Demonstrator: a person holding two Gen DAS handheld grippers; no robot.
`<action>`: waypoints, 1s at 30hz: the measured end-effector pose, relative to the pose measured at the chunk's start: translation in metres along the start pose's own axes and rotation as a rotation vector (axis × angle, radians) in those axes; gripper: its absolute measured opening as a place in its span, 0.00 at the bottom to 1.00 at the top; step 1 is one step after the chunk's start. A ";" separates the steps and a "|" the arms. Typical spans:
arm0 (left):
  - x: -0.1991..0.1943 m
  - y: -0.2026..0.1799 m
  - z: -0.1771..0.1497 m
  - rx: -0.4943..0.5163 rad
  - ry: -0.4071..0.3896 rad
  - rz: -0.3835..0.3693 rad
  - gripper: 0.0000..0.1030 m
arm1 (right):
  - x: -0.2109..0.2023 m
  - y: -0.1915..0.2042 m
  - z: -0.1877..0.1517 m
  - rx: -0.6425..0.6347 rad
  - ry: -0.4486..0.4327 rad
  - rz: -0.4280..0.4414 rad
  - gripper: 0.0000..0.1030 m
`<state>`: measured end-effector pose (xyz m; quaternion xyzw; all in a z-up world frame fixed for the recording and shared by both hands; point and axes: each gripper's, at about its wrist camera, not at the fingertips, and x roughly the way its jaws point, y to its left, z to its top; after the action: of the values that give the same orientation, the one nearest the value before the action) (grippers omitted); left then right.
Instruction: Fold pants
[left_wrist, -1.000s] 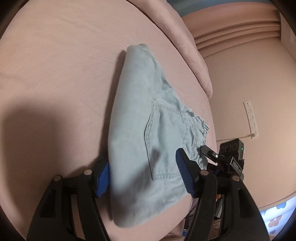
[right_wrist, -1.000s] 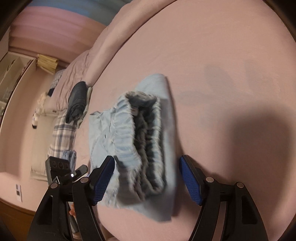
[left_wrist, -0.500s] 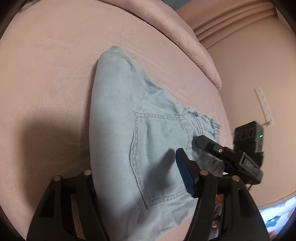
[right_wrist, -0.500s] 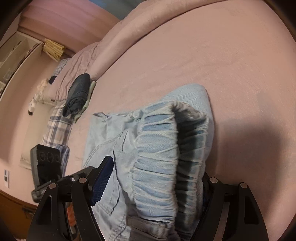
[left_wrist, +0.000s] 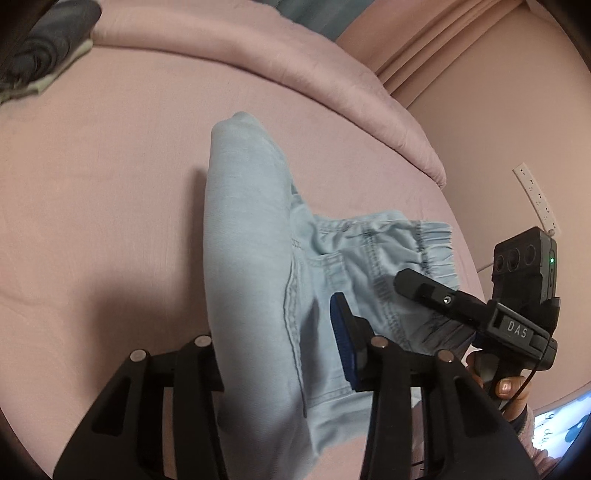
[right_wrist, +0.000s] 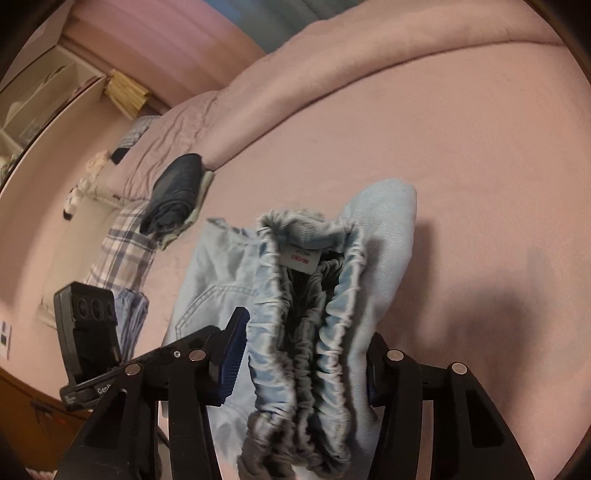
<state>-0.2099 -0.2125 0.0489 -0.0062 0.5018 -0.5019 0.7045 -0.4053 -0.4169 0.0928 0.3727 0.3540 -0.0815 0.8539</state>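
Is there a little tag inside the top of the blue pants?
Yes, a small white tag with red print shows inside the stretchy waistband of the pants.

Light blue denim pants (left_wrist: 251, 266), folded lengthwise, lie between the left jaws; their gathered elastic waistband (right_wrist: 314, 332) bunches between the right jaws
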 end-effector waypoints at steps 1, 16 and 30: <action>-0.002 0.000 0.000 0.003 -0.004 0.000 0.40 | 0.001 0.004 0.002 -0.009 -0.002 0.003 0.53; -0.014 0.009 0.035 0.039 -0.060 0.015 0.40 | 0.018 0.028 0.049 -0.060 -0.038 0.037 0.53; 0.005 0.027 0.079 0.006 -0.067 0.072 0.40 | 0.060 0.037 0.084 -0.101 -0.016 0.039 0.53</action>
<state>-0.1343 -0.2415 0.0711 -0.0028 0.4762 -0.4771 0.7386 -0.3004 -0.4416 0.1133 0.3354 0.3433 -0.0499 0.8759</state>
